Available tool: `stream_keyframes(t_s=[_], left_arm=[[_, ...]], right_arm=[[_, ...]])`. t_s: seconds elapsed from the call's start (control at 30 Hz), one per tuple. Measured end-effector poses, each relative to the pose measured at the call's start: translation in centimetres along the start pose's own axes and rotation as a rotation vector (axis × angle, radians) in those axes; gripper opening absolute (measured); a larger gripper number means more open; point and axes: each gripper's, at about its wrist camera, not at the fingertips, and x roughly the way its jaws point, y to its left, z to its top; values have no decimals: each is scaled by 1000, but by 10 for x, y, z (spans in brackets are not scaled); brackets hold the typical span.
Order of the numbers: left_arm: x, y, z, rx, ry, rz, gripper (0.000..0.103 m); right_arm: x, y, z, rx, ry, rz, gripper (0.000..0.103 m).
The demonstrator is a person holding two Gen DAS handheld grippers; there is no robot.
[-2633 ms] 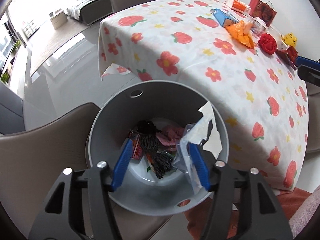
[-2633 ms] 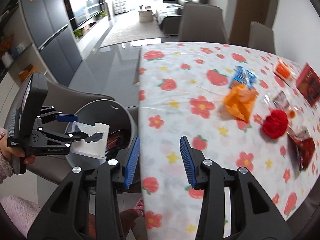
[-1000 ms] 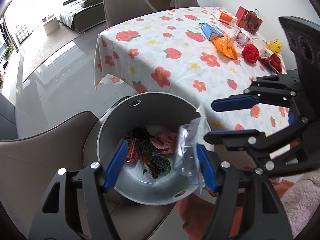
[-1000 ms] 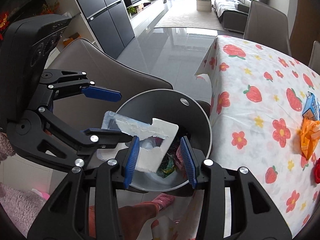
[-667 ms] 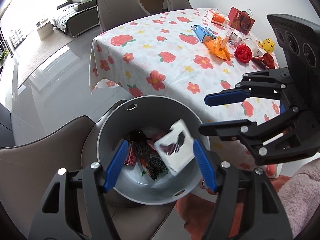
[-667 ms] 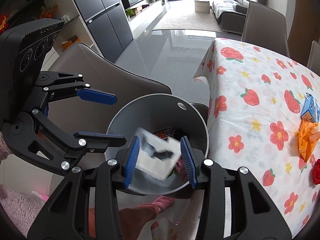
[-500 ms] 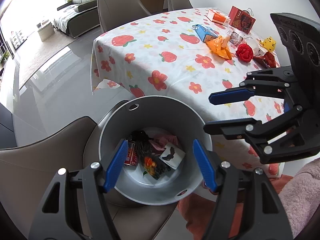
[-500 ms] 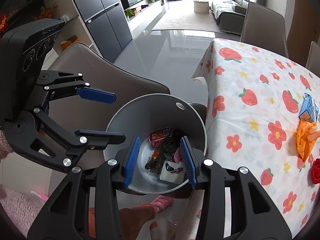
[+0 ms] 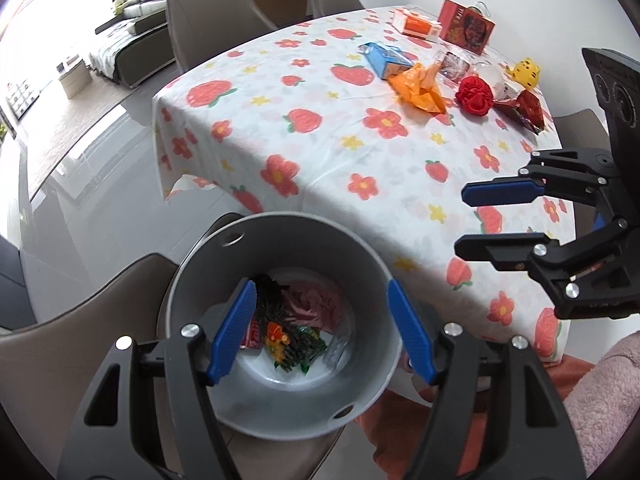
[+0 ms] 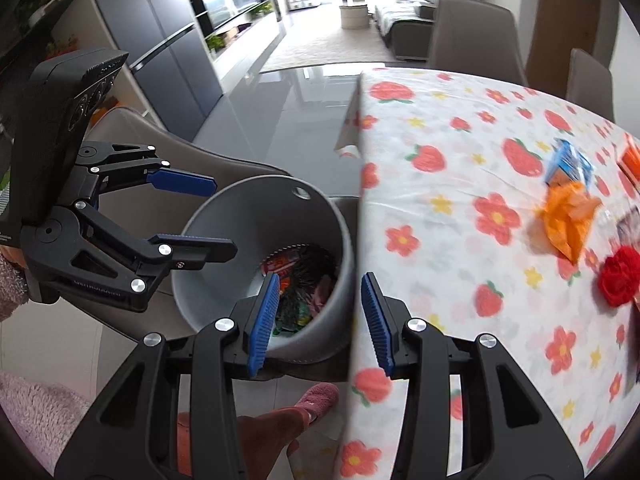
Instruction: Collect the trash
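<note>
A grey round bin (image 9: 362,276) stands beside the table, holding several wrappers (image 9: 296,336) and a torn white packet (image 9: 334,354) at its bottom. My left gripper (image 9: 320,285) hangs open and empty over the bin's mouth. My right gripper (image 10: 320,278) is open and empty too, over the bin's (image 10: 248,232) right rim by the table edge. Each shows in the other's view: the right gripper (image 9: 460,220), the left gripper (image 10: 225,218). On the flowered tablecloth lie an orange wrapper (image 9: 418,88), a blue carton (image 9: 384,60), a red crumpled ball (image 9: 474,94) and a red wrapper (image 9: 526,110).
The bin rests on a brown chair seat (image 9: 60,344). The tablecloth's edge (image 10: 356,240) hangs right next to the bin. An orange box (image 9: 416,26), a red box (image 9: 466,28) and a yellow toy (image 9: 524,72) stand at the table's far side. A foot in a pink slipper (image 10: 320,396) is below.
The torn white packet left the grippers and fell into the bin. Both grippers, now empty, have since shifted sideways toward the table.
</note>
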Motion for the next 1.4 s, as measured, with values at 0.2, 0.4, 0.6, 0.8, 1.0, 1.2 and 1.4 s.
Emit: stream_keyframes(t_s=[0.2,0.4,0.6,0.8,1.0,1.2,1.4], left_arm=[[25,-38,35,66,-9,-11,70],[51,-78,82,63,-46,24,74],[82,-109,137,33,-86,72,74],[120,-118,191,-10,-97,98,74],[169,-120,219,-15,-43,128,74],[206,-120,226,-28,17,120,41],[213,-123,221,-26,40,68,7]], right_arm=[[-32,-50,-26,124,-51,-109,57],[-64,-108,-47,230,-100,-223,63],[-86,-173,-60,290,-115,-323,63],[-95,-234,-57,340,-137,-362,63],[-86,-273,-45,356,-143,-345,63],[-66,-300,-38,364,-118,-325,63],[-49,-317,-31,384,-111,-323,63]])
